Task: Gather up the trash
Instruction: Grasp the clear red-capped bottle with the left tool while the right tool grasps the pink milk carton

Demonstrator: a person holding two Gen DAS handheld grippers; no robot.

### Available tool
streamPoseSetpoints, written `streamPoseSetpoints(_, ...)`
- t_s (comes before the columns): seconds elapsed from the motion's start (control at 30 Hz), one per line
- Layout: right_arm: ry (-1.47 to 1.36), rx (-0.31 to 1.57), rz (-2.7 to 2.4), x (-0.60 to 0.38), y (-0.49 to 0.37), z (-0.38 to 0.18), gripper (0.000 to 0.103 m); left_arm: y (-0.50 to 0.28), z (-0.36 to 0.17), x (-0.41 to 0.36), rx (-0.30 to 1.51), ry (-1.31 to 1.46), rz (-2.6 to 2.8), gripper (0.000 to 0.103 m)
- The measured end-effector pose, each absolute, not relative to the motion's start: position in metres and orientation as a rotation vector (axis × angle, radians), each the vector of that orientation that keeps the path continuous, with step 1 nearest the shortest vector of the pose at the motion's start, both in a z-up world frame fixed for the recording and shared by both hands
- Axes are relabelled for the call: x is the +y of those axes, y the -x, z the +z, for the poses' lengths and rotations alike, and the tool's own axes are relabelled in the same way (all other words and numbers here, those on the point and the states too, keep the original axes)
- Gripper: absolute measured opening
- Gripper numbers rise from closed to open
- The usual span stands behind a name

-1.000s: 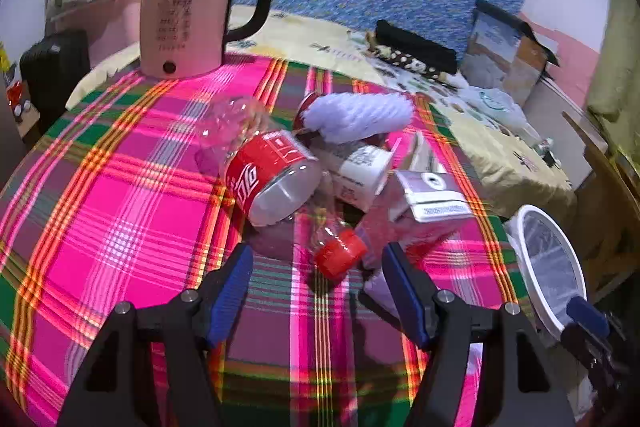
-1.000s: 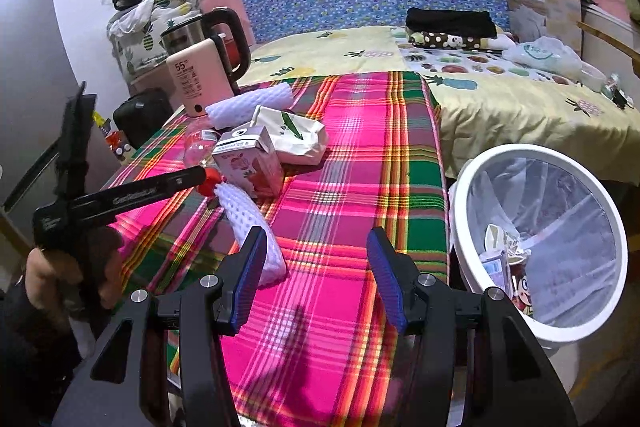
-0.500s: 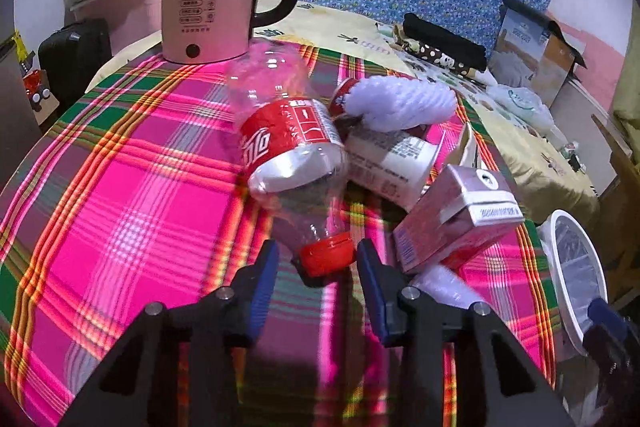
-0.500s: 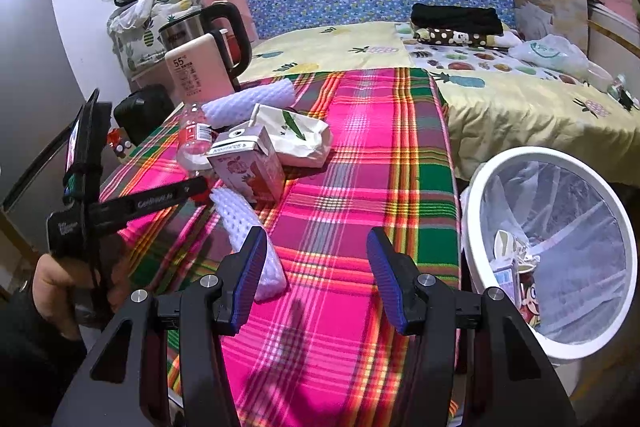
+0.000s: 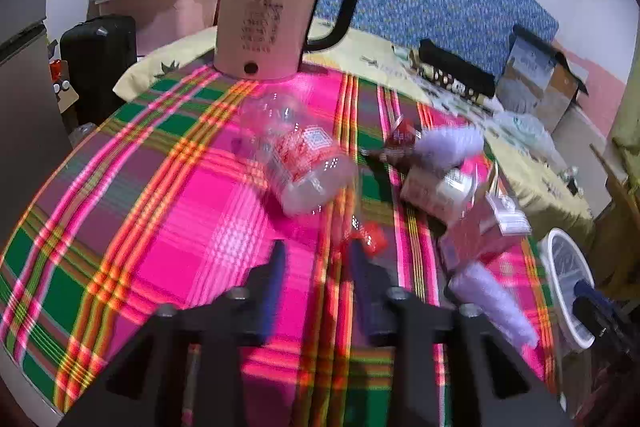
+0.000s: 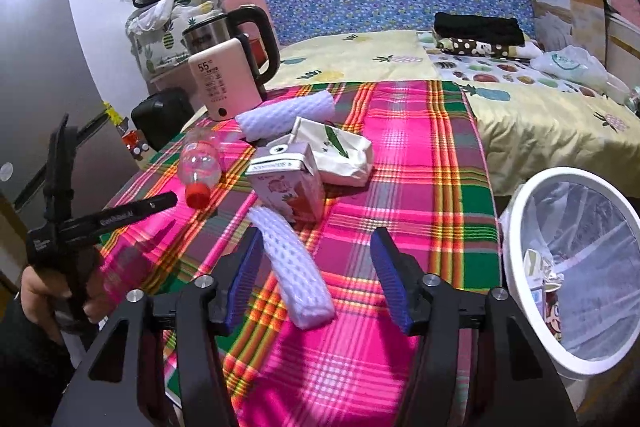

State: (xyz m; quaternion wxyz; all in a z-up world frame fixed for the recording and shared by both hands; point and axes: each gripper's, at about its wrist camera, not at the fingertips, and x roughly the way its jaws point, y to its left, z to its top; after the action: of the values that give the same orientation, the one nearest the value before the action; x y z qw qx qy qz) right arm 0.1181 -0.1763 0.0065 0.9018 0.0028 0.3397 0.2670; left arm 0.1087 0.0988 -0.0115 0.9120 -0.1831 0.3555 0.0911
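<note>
A clear plastic bottle [image 5: 300, 163] with a red label and red cap [image 5: 370, 237] lies on the plaid tablecloth; it also shows in the right wrist view [image 6: 200, 163]. My left gripper [image 5: 318, 263] has its jaws narrowed but apart, with the cap just off its right fingertip, not gripped. A pink carton [image 6: 290, 183], a crumpled white bag [image 6: 336, 151] and two white foam nets [image 6: 296, 271] lie nearby. My right gripper [image 6: 320, 255] is open and empty over the near foam net. The white trash bin [image 6: 576, 267] stands right of the table.
A pink electric kettle [image 5: 266, 23] stands at the table's far edge. A bed with a yellow sheet [image 6: 520, 99] lies beyond the table. A black case [image 5: 100, 63] and a cardboard box [image 5: 540, 75] stand around it. The bin holds several wrappers.
The left gripper had closed around the bottle's cap and tilted the bottle up; now the bottle lies back on the cloth and the cap sits outside the fingers. The right gripper has barely moved.
</note>
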Motion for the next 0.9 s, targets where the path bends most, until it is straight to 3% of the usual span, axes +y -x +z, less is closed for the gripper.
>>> streamPoseSetpoints(0.07,-0.011,0.699,0.553,-0.174,-0.119,0.008,0.059,-0.112,-0.007,0.106,0.704,0.413,0.198,0.071)
streamPoseSetpoints(0.57,0.005,0.699,0.542,-0.162,-0.134,0.007,0.059,-0.176,-0.024,0.122,0.753,0.444,0.282,0.071)
streamPoseSetpoints(0.9,0.053,0.688,0.559,-0.133,-0.145,0.006,0.059,-0.147,-0.017,0.114,0.783,0.301,0.092,0.071)
